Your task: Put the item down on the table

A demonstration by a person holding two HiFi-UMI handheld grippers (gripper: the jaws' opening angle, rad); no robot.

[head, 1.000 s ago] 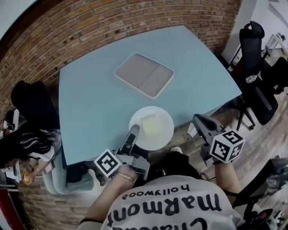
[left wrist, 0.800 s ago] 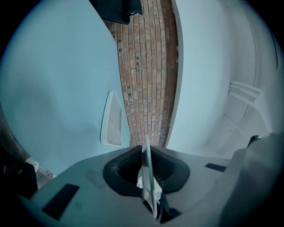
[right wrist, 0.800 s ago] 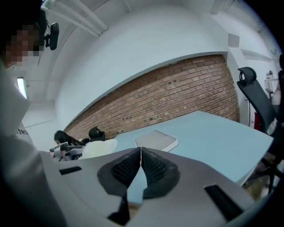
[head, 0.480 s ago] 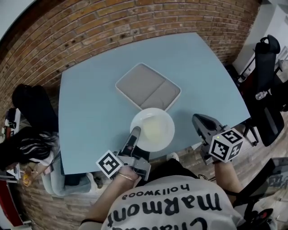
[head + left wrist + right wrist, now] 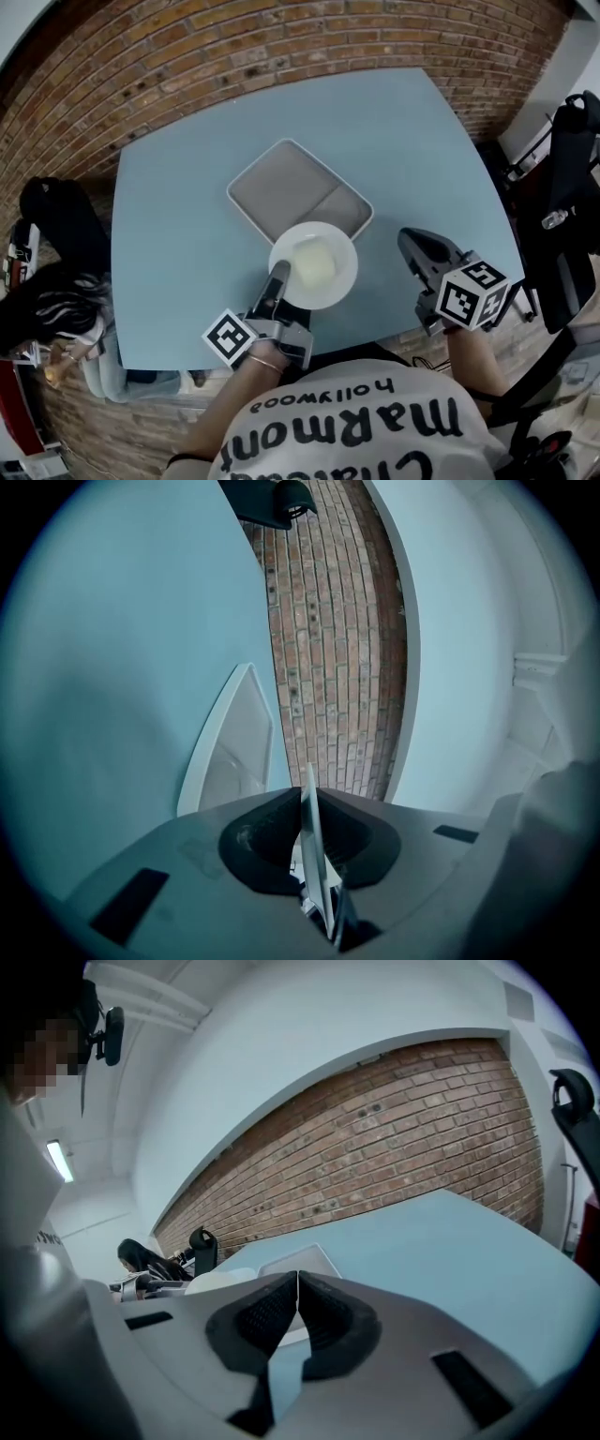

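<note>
brick wall (image 5: 234, 42), black chair (image 5: 574, 169).

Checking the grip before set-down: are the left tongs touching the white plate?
Touching. In the left gripper view, the left tongs are shut on the rim of the white plate, seen edge-on between the pads.

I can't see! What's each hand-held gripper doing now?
Left hand-held gripper: closed on the rim of the white plate.
Right hand-held gripper: closed, empty.

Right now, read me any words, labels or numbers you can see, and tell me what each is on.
"hollywood": person's white shirt, upside down in the head view.
"maRmont": same shirt.
"Chateau": same shirt, clipped by the picture's edge.
Left cube and right cube: square markers only, no letters.
</note>
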